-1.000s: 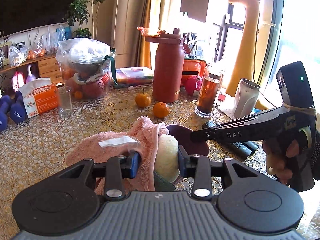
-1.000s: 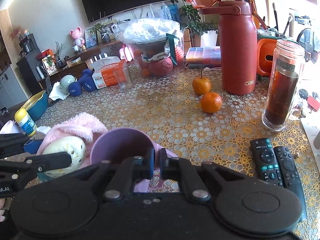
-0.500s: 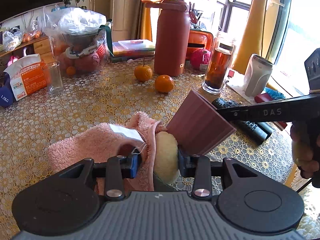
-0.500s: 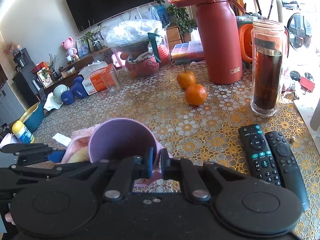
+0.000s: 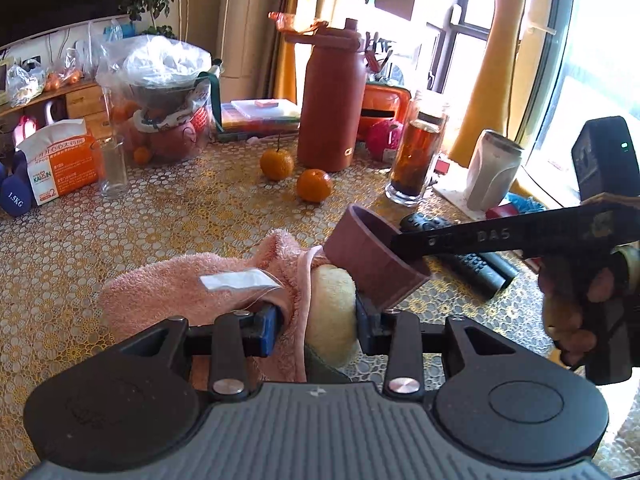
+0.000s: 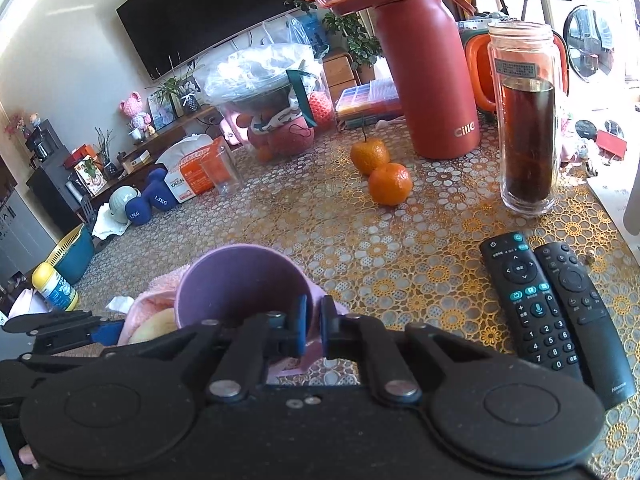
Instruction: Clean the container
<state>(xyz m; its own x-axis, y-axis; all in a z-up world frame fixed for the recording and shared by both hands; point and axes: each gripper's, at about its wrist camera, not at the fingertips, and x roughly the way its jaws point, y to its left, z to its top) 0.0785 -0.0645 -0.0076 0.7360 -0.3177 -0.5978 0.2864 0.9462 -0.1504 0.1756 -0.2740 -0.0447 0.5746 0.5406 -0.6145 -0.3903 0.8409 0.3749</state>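
Note:
A purple cup (image 5: 368,264) hangs tilted just above the table, its base close to a yellow sponge (image 5: 332,312). My right gripper (image 5: 404,246) comes in from the right and is shut on the cup's wall. My left gripper (image 5: 316,324) is shut on a pink towel (image 5: 180,284) and the sponge together. In the right wrist view the cup (image 6: 240,284) opens toward the camera, with one finger of my right gripper (image 6: 314,320) inside the rim and one outside. The towel (image 6: 156,296) and my left gripper (image 6: 100,330) lie to its left.
Two remotes (image 6: 532,300) lie to the right. Further back stand two oranges (image 6: 390,184), a red flask (image 6: 428,68), a glass bottle of dark tea (image 6: 528,120), a steel tumbler (image 5: 494,168), an empty glass (image 5: 114,168), a tissue pack (image 5: 60,160) and a bagged fruit bowl (image 5: 160,96).
My right gripper has raised the cup off the table and tipped it, its base now turned down toward the sponge. My left gripper has kept the towel and sponge close by.

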